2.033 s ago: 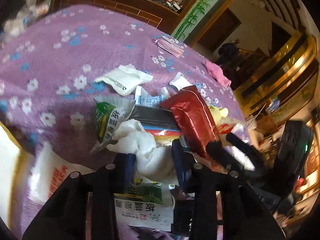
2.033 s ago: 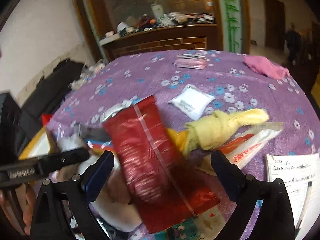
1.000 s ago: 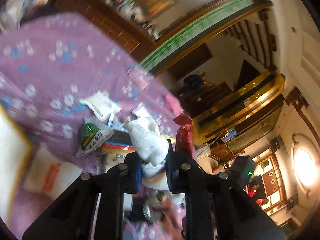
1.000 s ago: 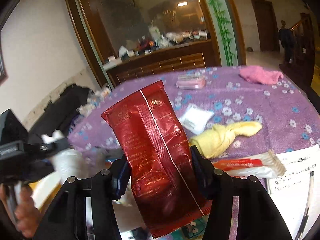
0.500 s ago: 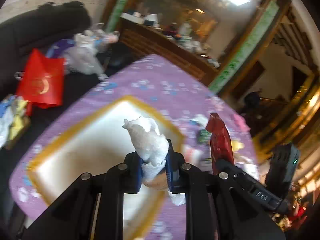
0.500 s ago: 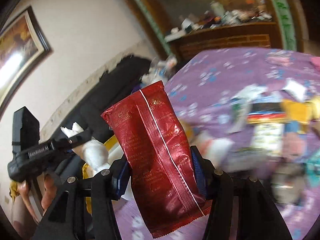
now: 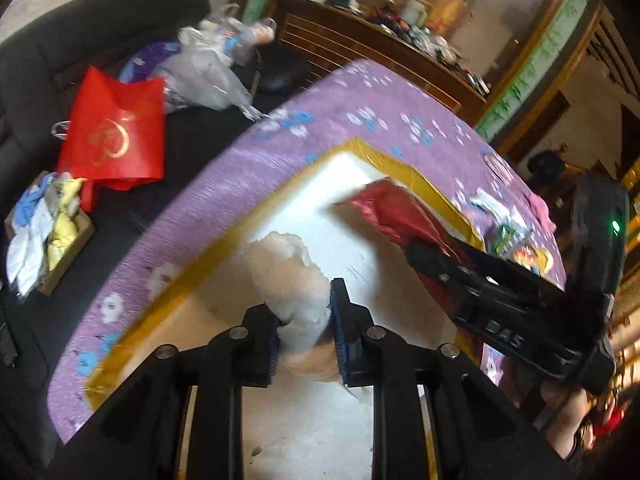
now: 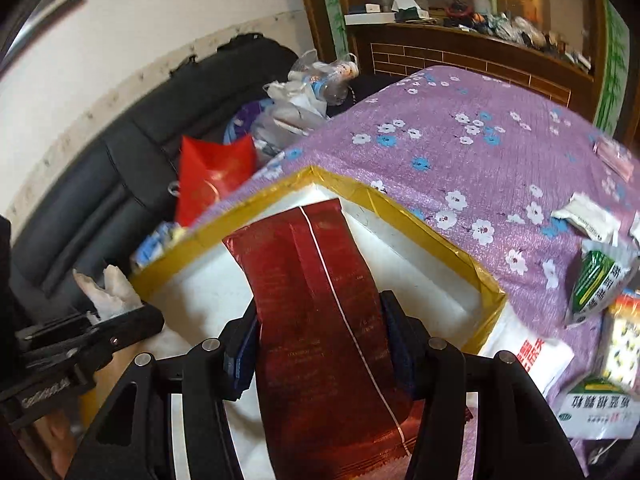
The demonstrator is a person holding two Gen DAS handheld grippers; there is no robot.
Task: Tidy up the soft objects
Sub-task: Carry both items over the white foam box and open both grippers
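A white foam box with a yellow taped rim (image 7: 424, 184) stands on the purple flowered tablecloth (image 8: 460, 152). My left gripper (image 7: 306, 308) hangs over the inside of the box with a crumpled white cloth (image 7: 288, 272) between its blue pads. Its jaws are opening, and the cloth still fills the gap and touches both pads. My right gripper (image 8: 320, 332) is shut on a long red foil packet (image 8: 312, 264), whose top end reaches over the far part of the box. The left gripper (image 8: 120, 316) and its cloth (image 8: 110, 288) show at the box's left side.
Several packets lie on the tablecloth right of the box, among them a green and white one (image 8: 600, 280) and a white sachet (image 8: 588, 216). Left of the table a black sofa (image 8: 100, 168) holds a red bag (image 8: 212, 176) and plastic bags (image 7: 204, 76). A wooden counter (image 8: 460, 44) stands behind.
Both grippers swung left from the pile of packets to above the white box and tipped downward, carrying the cloth and the red packet. The left jaws stand slightly wider.
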